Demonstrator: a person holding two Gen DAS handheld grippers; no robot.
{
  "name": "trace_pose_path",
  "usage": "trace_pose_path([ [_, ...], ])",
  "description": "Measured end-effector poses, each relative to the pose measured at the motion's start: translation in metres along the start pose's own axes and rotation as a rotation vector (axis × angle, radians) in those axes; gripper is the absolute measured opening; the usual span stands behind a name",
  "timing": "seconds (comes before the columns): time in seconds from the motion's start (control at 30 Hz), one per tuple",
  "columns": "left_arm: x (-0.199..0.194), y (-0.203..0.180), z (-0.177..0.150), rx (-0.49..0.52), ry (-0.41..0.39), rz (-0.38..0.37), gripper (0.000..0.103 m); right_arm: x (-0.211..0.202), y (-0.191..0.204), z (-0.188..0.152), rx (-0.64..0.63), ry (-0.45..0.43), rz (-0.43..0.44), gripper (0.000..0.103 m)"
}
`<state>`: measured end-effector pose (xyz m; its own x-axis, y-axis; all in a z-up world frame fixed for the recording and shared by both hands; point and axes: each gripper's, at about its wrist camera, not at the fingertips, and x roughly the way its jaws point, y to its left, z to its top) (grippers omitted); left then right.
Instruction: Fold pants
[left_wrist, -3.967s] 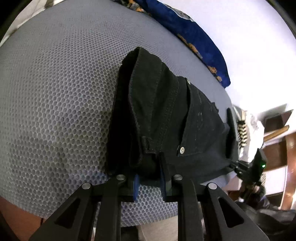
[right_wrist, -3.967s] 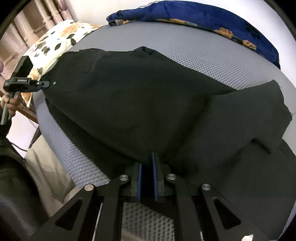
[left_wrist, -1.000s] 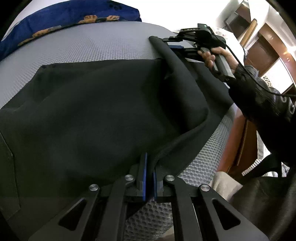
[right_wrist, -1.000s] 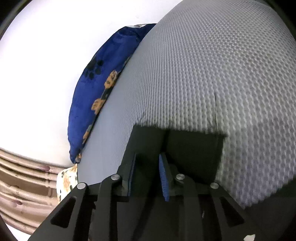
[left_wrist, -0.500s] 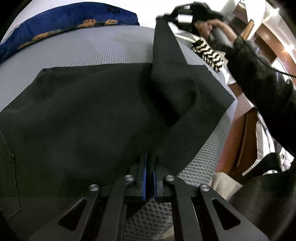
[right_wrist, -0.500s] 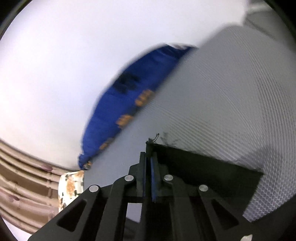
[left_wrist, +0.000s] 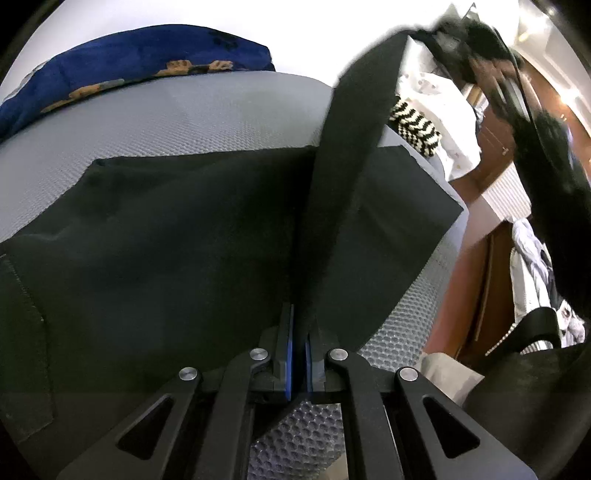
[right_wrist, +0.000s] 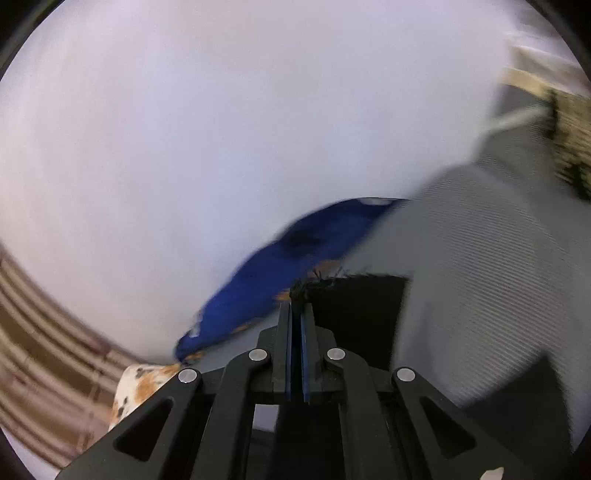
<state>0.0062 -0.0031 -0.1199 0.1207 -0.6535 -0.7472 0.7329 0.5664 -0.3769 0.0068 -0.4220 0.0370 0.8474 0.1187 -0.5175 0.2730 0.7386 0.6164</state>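
Note:
Black pants (left_wrist: 166, 229) lie spread on the grey mesh bed cover (left_wrist: 207, 118). My left gripper (left_wrist: 299, 325) is shut on the near edge of the pants, low over the bed. One pant leg (left_wrist: 351, 140) rises from there in a taut strip to my right gripper (left_wrist: 448, 31), which shows blurred at top right, held high. In the right wrist view my right gripper (right_wrist: 295, 314) is shut on the frayed hem (right_wrist: 354, 306) of that leg, above the bed (right_wrist: 480, 258).
A blue patterned pillow (left_wrist: 122, 74) lies at the far bed edge by a white wall; it also shows in the right wrist view (right_wrist: 288, 269). A black-and-white striped item (left_wrist: 413, 129) and white cloth sit past the bed's right corner. Wooden furniture (left_wrist: 476, 280) stands right.
My right gripper has shut on the leg hem and lifted it high off the bed, pulling the leg taut. My left gripper has kept its grip in place.

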Motion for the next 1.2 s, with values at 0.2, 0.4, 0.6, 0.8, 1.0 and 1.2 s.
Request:
trace_pose_path([
  [0.2,0.009,0.000,0.004,0.033,0.031,0.003,0.005,-0.067,-0.117,-0.069,0.222,-0.015,-0.225,0.004],
  [0.4,0.015,-0.004,0.002,0.061,0.053,0.024,0.005,-0.082,-0.183,-0.124,0.402,0.029,-0.271,0.002],
  [0.6,0.017,-0.006,0.003,0.056,0.059,0.044,0.005,-0.073,-0.192,-0.137,0.418,0.076,-0.253,0.020],
  [0.8,0.018,-0.007,0.004,0.033,0.063,0.045,0.006,-0.075,-0.190,-0.151,0.402,0.115,-0.235,0.025],
  [1.0,0.018,-0.005,0.004,0.028,0.065,0.045,0.006,-0.049,-0.195,-0.153,0.424,0.116,-0.199,0.025],
  [1.2,0.018,-0.006,0.004,0.026,0.063,0.046,0.007,-0.048,-0.181,-0.137,0.369,0.080,-0.184,0.003],
])
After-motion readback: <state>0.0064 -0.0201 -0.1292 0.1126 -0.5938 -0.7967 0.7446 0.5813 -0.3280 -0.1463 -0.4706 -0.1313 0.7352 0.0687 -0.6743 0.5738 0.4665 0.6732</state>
